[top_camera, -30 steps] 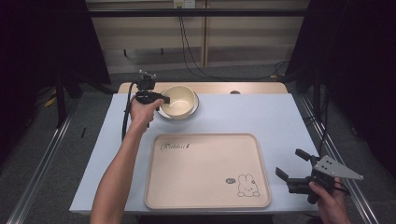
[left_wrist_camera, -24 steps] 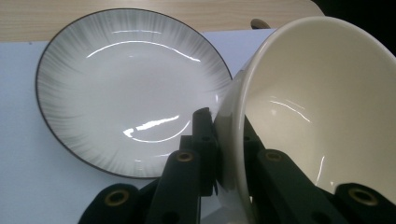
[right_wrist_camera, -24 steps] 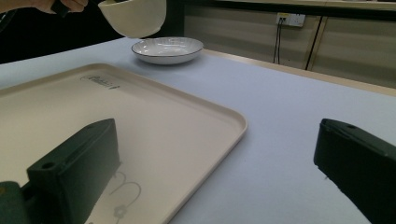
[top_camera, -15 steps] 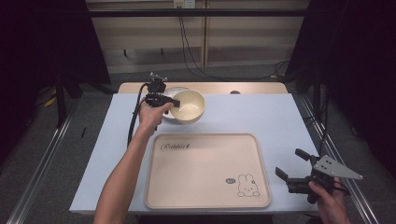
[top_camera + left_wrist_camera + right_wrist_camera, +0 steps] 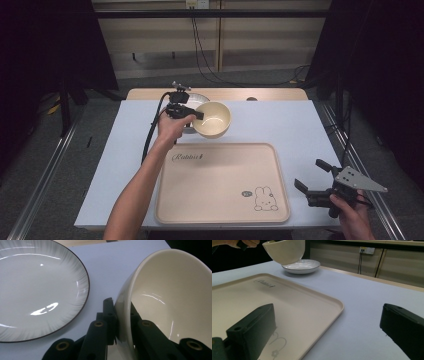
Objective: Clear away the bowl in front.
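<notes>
While the left hand (image 5: 170,127) reaches toward the far side of the bench (image 5: 280,120), its left claw (image 5: 196,115) is clamped on the near rim of a cream bowl (image 5: 212,119) — one jaw inside the wall, the other outside, as the left gripper view shows. That bowl (image 5: 170,302) is held clear of the bench surface and tilted, its opening turned partly sideways. Just to its left and slightly behind lies a white plate with a thin dark rim (image 5: 37,290), flat on the bench; in the right gripper view the bowl (image 5: 283,251) hangs above the near edge of the plate (image 5: 303,266), not touching it.

Nearer the person sits a beige tray (image 5: 220,182), printed with lettering at its far left corner and a small rabbit at its near right; nothing lies on it.

At the near right corner of the bench, just beyond the tray's edge, the right hand (image 5: 350,217) holds the right claw (image 5: 311,181) — its jaws spread wide apart and gripping nothing, pointing toward the tray.
</notes>
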`<state>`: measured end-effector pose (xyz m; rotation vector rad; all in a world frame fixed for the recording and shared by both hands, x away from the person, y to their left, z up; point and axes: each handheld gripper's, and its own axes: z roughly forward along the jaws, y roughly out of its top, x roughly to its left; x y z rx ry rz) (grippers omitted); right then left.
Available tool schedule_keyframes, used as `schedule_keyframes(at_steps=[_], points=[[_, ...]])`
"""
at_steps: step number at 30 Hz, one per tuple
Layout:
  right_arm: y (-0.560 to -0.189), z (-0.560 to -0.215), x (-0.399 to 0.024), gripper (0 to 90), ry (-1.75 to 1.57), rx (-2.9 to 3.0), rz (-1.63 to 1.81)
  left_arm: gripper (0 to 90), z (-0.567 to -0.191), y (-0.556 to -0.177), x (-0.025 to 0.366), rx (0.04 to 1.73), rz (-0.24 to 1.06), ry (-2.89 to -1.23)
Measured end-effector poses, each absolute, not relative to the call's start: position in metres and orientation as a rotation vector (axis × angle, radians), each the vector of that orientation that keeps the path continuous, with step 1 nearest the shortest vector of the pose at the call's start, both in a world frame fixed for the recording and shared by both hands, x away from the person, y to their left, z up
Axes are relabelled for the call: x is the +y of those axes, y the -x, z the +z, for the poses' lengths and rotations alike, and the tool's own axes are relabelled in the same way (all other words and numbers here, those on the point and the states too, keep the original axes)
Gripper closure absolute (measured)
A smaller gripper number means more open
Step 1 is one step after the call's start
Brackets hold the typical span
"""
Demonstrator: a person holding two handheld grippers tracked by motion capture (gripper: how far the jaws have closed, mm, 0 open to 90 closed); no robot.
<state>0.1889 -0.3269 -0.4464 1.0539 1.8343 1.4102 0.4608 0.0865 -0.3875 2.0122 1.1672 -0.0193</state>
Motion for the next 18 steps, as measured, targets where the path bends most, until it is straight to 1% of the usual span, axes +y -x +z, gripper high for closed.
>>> schedule_keyframes(at_steps=[4,7,10,18], points=[[-0.189,-0.446,-0.327,0.0,-1.051,1.833,1.409,83.6,-0.39,-0.459,0.078,1.16,-0.044,-2.038],[-0.189,-0.446,-0.327,0.1,-1.052,1.831,1.407,83.6,-0.392,-0.457,0.07,1.148,-0.036,-2.058],[-0.189,-0.447,-0.327,0.1,-1.048,1.843,1.405,83.7,-0.393,-0.454,0.061,1.121,-0.031,-2.054],[-0.189,-0.447,-0.327,0.0,-1.047,1.833,1.406,83.6,-0.396,-0.448,0.038,1.063,-0.067,-2.105]])
